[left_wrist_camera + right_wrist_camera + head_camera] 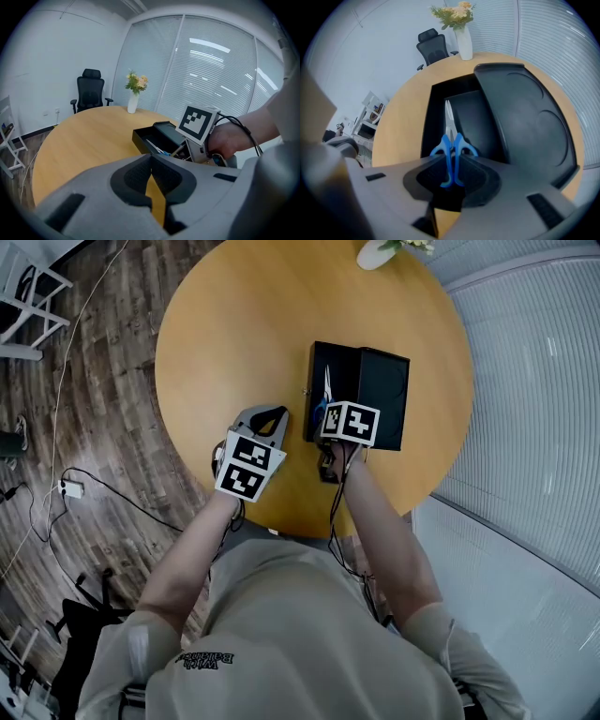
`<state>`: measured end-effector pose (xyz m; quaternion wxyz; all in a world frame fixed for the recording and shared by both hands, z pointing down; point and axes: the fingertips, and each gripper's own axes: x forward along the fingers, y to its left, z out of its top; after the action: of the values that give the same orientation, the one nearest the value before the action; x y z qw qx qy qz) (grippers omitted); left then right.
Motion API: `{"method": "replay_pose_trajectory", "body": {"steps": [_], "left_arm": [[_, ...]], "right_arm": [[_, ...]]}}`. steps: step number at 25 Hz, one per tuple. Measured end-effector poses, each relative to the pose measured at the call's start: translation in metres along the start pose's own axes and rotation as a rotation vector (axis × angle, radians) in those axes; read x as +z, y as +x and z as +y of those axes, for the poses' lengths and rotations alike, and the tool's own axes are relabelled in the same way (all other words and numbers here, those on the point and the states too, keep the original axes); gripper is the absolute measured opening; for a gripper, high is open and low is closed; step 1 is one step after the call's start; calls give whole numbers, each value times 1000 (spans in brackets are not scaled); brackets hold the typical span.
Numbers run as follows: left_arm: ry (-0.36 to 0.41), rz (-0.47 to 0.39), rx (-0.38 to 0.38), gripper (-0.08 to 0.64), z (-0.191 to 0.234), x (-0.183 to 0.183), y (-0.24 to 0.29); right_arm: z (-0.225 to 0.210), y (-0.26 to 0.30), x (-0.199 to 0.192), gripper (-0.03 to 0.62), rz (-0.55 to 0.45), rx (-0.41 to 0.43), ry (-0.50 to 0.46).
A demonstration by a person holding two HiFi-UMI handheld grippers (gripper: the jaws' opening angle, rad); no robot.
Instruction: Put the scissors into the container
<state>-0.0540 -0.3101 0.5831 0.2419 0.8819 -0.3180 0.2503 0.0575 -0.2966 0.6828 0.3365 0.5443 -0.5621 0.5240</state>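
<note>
right gripper (451, 161) clamped on the blue scissors (446, 150) by the handles, blades poking into the black container (427, 122), left gripper (152, 159) squeezed together on nothing, over the table (84, 136)

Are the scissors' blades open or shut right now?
Shut: the scissors show one narrow blade line, and the blue handles are pinched together in the right gripper.

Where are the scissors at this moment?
In the right gripper view, the scissors are clamped by their blue handles in the right gripper, blades pointing into the left side of the open black container on the round table.
</note>
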Motion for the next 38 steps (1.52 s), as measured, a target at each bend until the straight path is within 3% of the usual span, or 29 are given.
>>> {"method": "replay_pose_trajectory", "body": {"steps": [7,18,24,31,34,38], "left_arm": [[-9,5,0,21,-2,-4,-1],[-17,19,4,21,-11,-8,-2],[-25,8,15,21,-15,-4,-14],[-33,-27,53,21,-16,8,-33],[-23,-54,75,21,-18,19,-42],[4,-85,92,21,-24,34,-53]], "right_arm": [[-2,8,2,95,36,-49,-101],[-1,14,2,107,83,-3,-61],[-3,11,4,111,56,16,-8],[5,-19,18,109,-72,53,-64],[15,-43,32,64,-180,116,-59],[31,-78,46,58,-290,185,-93]]}}
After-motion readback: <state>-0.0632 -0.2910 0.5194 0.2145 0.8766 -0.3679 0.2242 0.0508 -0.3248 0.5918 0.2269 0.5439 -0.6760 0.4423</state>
